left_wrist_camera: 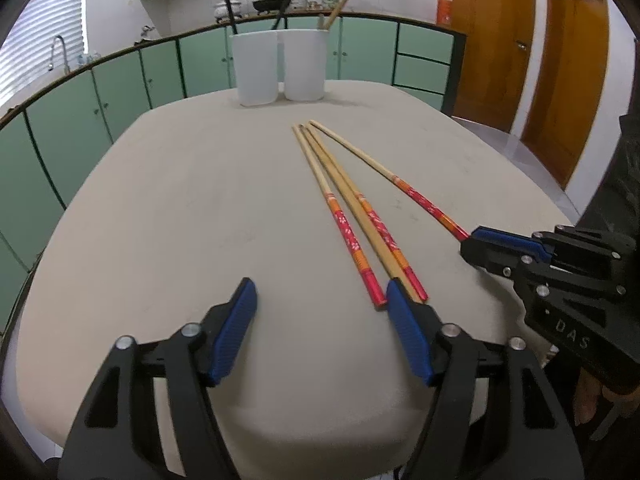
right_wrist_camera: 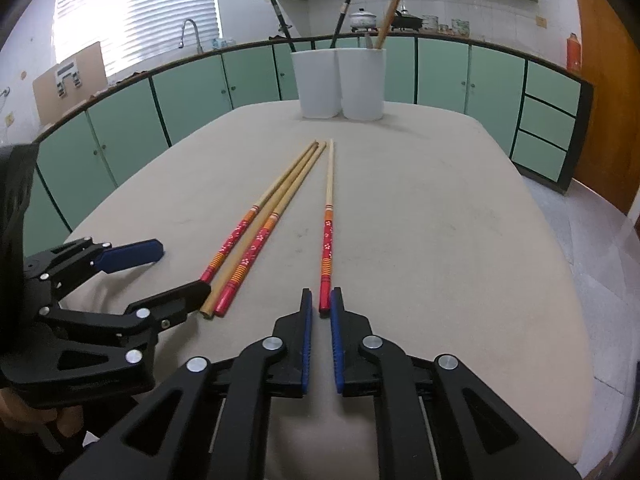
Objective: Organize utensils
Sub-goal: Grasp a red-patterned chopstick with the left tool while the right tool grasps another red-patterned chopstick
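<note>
Several long bamboo chopsticks lie on the beige table (left_wrist_camera: 160, 200). A bundle of three (left_wrist_camera: 352, 208) lies side by side; it shows in the right wrist view (right_wrist_camera: 260, 232) too. A single red-handled chopstick (right_wrist_camera: 328, 224) lies apart to their right (left_wrist_camera: 400, 184). My right gripper (right_wrist_camera: 321, 300) is nearly shut around this chopstick's red end, jaws either side of it; it shows in the left wrist view (left_wrist_camera: 470, 240). My left gripper (left_wrist_camera: 322, 292) is open, its right finger (left_wrist_camera: 404, 312) at the bundle's near ends. Two white cups (left_wrist_camera: 280, 66) stand at the far edge, holding chopsticks.
Green kitchen cabinets (right_wrist_camera: 192, 92) run behind the table, with a sink tap (right_wrist_camera: 190, 34) on the left. Wooden doors (left_wrist_camera: 560, 72) stand at the right. The table's near edge (left_wrist_camera: 320, 440) is close under the left gripper.
</note>
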`<action>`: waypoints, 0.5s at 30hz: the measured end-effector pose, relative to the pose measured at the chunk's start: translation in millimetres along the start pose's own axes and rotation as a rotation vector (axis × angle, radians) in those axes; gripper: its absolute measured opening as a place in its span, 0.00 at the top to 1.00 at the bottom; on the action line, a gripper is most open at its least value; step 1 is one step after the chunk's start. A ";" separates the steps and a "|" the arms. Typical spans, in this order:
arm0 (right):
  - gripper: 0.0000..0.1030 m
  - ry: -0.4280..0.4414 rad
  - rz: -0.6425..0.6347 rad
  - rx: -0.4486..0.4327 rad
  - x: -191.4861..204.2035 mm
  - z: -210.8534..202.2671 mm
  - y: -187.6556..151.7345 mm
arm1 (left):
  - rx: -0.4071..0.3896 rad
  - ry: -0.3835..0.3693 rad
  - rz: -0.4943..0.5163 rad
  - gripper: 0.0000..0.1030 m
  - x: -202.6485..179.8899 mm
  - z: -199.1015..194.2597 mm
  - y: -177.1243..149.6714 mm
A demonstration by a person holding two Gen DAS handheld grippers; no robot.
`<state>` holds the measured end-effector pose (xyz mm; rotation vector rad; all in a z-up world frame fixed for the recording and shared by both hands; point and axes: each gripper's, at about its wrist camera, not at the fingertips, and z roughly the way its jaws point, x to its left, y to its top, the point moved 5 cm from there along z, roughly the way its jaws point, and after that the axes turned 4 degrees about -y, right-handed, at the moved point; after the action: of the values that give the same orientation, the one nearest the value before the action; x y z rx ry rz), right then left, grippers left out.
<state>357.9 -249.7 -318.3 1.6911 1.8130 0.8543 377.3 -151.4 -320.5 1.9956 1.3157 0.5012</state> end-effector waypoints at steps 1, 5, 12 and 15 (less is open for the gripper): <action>0.90 -0.003 0.001 -0.001 -0.1 0.7 0.7 | -0.009 0.007 -0.011 0.59 2.7 -1.0 -0.2; 0.95 -0.050 0.009 -0.011 -1.2 -0.3 0.4 | -0.037 0.028 -0.087 0.95 21.2 -6.0 0.3; 0.95 -0.141 0.097 -0.012 -11.4 -8.3 -7.2 | -0.055 0.119 -0.198 0.95 49.3 -17.3 -7.9; 0.93 -0.101 0.062 -0.012 -2.0 -10.7 -9.6 | -0.051 0.123 -0.188 0.92 49.6 -22.5 -12.7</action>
<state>343.7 -253.0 -318.3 1.7586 1.6934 0.7887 375.2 -95.7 -316.7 1.8024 1.5324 0.5687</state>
